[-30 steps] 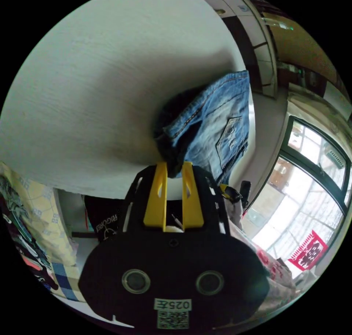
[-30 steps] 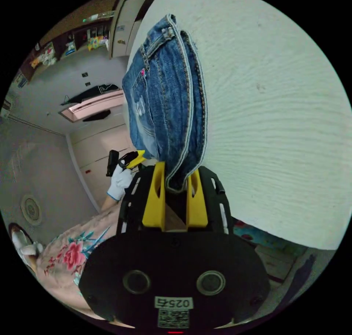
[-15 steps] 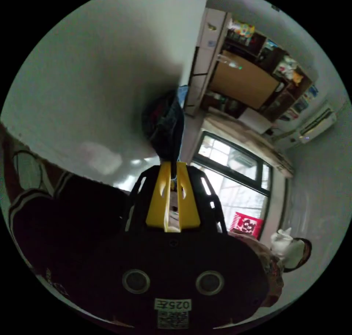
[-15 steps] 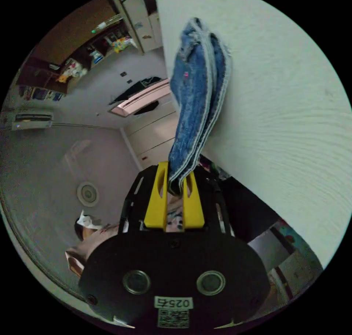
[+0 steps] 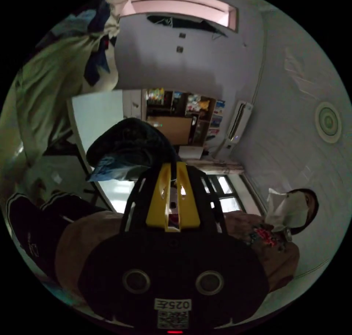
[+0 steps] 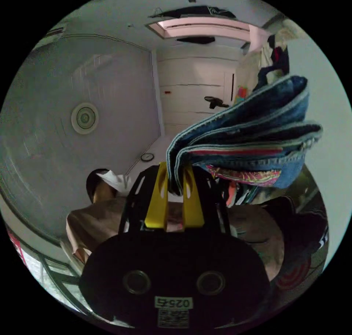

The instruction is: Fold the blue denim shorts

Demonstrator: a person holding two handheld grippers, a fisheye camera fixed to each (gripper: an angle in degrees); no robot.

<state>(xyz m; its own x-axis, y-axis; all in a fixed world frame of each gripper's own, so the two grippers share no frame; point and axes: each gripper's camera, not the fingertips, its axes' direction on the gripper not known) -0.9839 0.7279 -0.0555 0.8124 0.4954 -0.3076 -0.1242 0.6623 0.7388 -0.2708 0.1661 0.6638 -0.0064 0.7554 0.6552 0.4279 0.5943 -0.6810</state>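
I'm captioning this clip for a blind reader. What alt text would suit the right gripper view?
The right gripper, yellow-jawed, is shut on a folded edge of the blue denim shorts, whose stacked layers fan out to the right, held up in the air. Behind them are a room's ceiling with a round light and a person in a patterned top.
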